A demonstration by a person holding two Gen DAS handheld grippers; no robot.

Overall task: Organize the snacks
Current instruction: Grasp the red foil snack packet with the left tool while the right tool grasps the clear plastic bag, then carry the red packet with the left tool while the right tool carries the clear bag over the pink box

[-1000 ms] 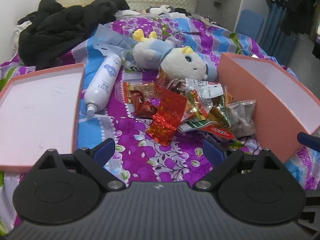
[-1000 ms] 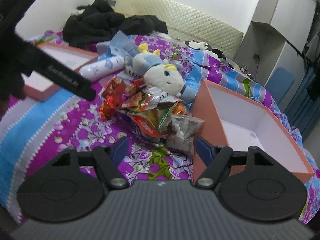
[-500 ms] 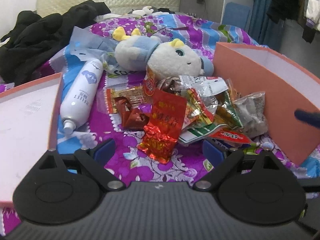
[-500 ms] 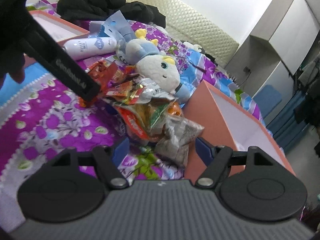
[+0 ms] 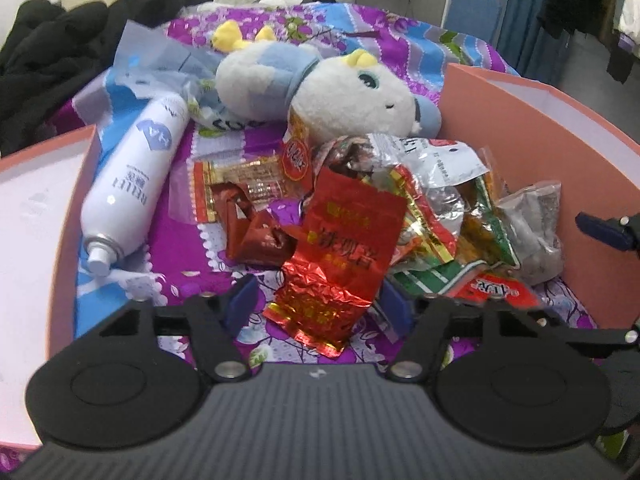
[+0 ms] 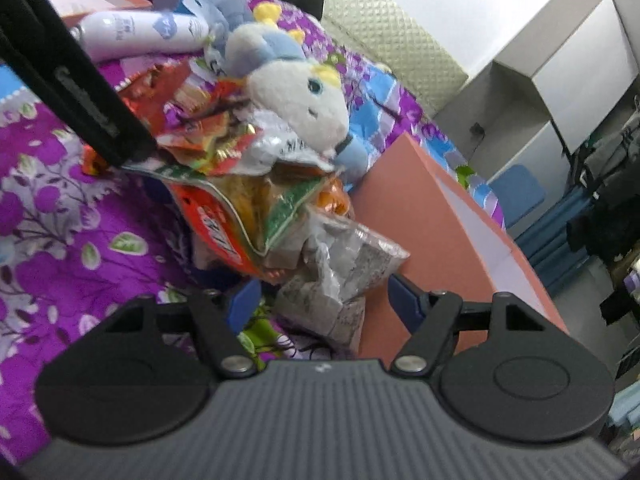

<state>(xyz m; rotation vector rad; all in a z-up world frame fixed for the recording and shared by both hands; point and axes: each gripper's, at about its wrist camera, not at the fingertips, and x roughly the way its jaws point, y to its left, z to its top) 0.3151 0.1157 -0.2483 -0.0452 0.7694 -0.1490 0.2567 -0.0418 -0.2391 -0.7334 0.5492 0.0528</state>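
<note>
Two grippers, both mine, hang over a pile of snacks (image 5: pixel 384 216) on a purple flowered bedspread (image 5: pixel 188 288). My left gripper (image 5: pixel 320 304) has its jaws spread wide, and the lower end of a red foil pack (image 5: pixel 340 256) lies between the blue pads; I cannot tell whether either pad touches it. My right gripper (image 6: pixel 324 300) is likewise spread, with a grey clear bag (image 6: pixel 340 276) lying between its fingertips, nothing pinched.

The pile sits between two pink boxes. The box (image 5: pixel 520 132) on the right stands just beside the snacks, its near wall touching the grey bag in the right wrist view (image 6: pixel 404 220). The shallower lid (image 5: pixel 36 216) lies on the far left, apart from the pile. Among the snacks I see a dark red wrapper (image 5: pixel 252 224), a silver pack (image 5: pixel 436 160), and a green and red pack (image 6: pixel 236 220) at the near edge, overlapping the grey bag.

Behind the pile lies a white plush toy (image 5: pixel 320 88) with a blue collar and yellow horns, its head touching the topmost wrappers. A white spray can (image 5: pixel 132 176) lies on its side between the lid and the snacks, nozzle toward me. Black clothes (image 5: pixel 76 60) are heaped at the head of the bed.
</note>
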